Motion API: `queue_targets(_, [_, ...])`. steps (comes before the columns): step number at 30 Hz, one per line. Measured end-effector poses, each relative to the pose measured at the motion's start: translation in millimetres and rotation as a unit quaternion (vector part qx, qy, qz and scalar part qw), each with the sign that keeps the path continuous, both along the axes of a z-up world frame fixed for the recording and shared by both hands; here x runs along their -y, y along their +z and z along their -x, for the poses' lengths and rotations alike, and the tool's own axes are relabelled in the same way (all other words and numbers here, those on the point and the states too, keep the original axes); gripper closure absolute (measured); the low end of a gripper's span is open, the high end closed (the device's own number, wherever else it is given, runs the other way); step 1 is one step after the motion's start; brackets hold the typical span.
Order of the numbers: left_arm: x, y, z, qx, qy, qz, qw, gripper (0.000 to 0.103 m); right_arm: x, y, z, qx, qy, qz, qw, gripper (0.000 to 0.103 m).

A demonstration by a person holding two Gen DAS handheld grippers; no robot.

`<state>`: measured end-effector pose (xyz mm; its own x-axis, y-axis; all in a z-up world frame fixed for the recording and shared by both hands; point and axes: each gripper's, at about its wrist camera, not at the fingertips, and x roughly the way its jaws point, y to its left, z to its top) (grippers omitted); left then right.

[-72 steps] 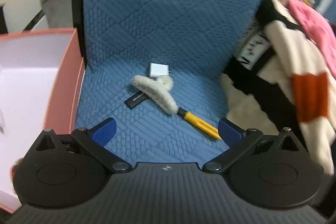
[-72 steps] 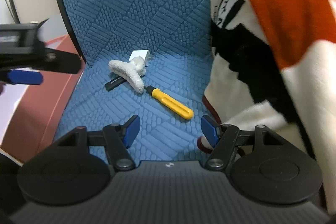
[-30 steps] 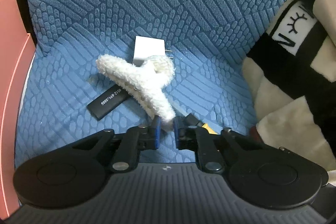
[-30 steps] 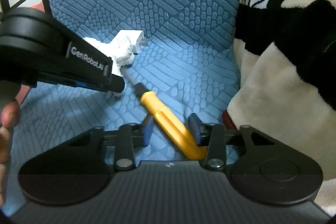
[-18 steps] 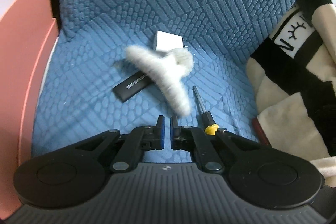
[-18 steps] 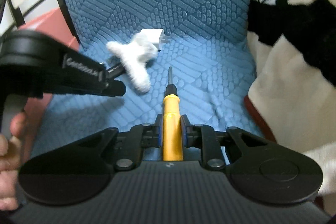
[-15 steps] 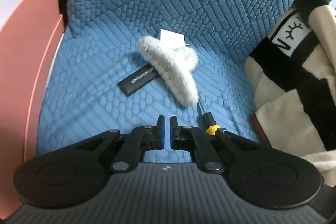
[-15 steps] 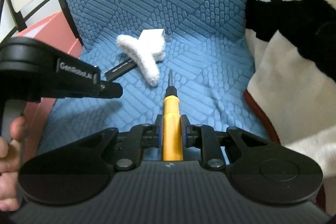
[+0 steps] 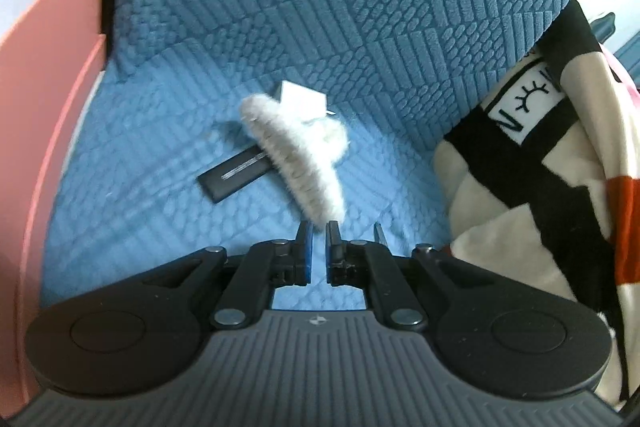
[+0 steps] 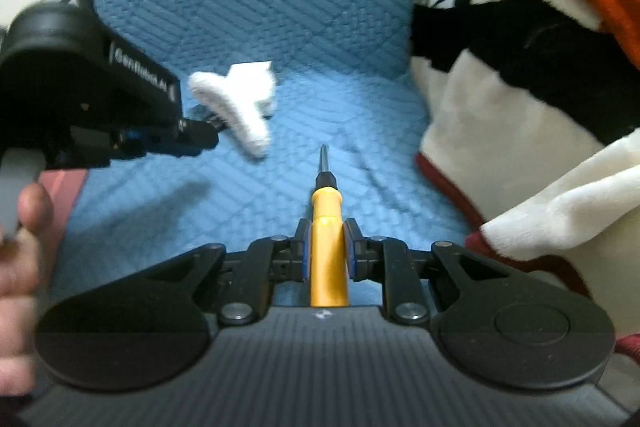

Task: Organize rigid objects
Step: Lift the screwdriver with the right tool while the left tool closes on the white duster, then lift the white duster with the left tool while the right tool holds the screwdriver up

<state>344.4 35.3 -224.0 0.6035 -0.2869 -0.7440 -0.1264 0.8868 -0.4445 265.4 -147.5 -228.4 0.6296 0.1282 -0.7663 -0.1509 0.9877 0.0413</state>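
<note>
My left gripper [image 9: 317, 229] is shut on the near tip of a fluffy white hair claw [image 9: 296, 163] and holds it above the blue seat; the claw also shows in the right wrist view [image 10: 236, 115]. My right gripper [image 10: 326, 229] is shut on the yellow handle of a screwdriver [image 10: 326, 223], its shaft pointing forward. A black flat stick [image 9: 234, 177] and a white charger plug [image 9: 302, 99] lie on the seat behind the claw.
A pink box [image 9: 44, 99] stands at the left of the blue quilted chair [image 9: 320, 7]. A cream, black and orange blanket [image 9: 540, 155] is heaped on the right [image 10: 520, 67]. My hand holds the left gripper body [image 10: 80, 95].
Both grippers closed, the left on the hair claw and the right on the screwdriver, and lifted them off the seat. The claw now hangs tilted from the left fingers.
</note>
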Motion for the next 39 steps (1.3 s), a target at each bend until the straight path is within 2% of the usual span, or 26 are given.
queue_targets(2, [5, -2, -8, 0.000, 0.004, -0.008, 1.0000, 0.070, 3, -1, -1, -0.001, -0.003, -0.001, 1.000, 0.082])
queue_targets(3, [7, -3, -10, 0.005, 0.007, -0.013, 0.9999, 0.066, 4, -2, -2, -0.001, -0.003, -0.003, 1.000, 0.082])
queue_targets(7, [17, -6, -23, 0.007, 0.007, -0.015, 0.9998, 0.066, 4, -4, -3, -0.002, -0.003, -0.001, 1.000, 0.082])
queue_targets(15, [38, -18, -39, -0.010, 0.003, -0.075, 0.9971, 0.066, 4, -7, -4, -0.003, -0.006, 0.000, 1.000, 0.082])
queue_targets(22, [37, -30, -48, -0.033, 0.023, -0.072, 0.9966, 0.066, 4, -8, -4, -0.008, -0.007, -0.002, 1.000, 0.082])
queue_targets(25, [38, -30, -50, -0.036, 0.020, -0.083, 0.9957, 0.069, 4, -11, -5, -0.016, -0.008, -0.009, 1.000, 0.082])
queue_targets(27, [37, -31, -48, -0.040, 0.021, -0.083, 0.9956, 0.082, 5, -13, -5, -0.019, -0.009, -0.012, 1.000, 0.082])
queue_targets(30, [35, -28, -41, -0.042, 0.020, -0.093, 0.9946, 0.088, 6, -12, -6, -0.022, -0.008, -0.020, 1.000, 0.082])
queue_targets(39, [21, -6, 3, -0.034, -0.002, -0.108, 0.9936, 0.090, 9, 2, 3, -0.015, -0.009, -0.046, 0.999, 0.082])
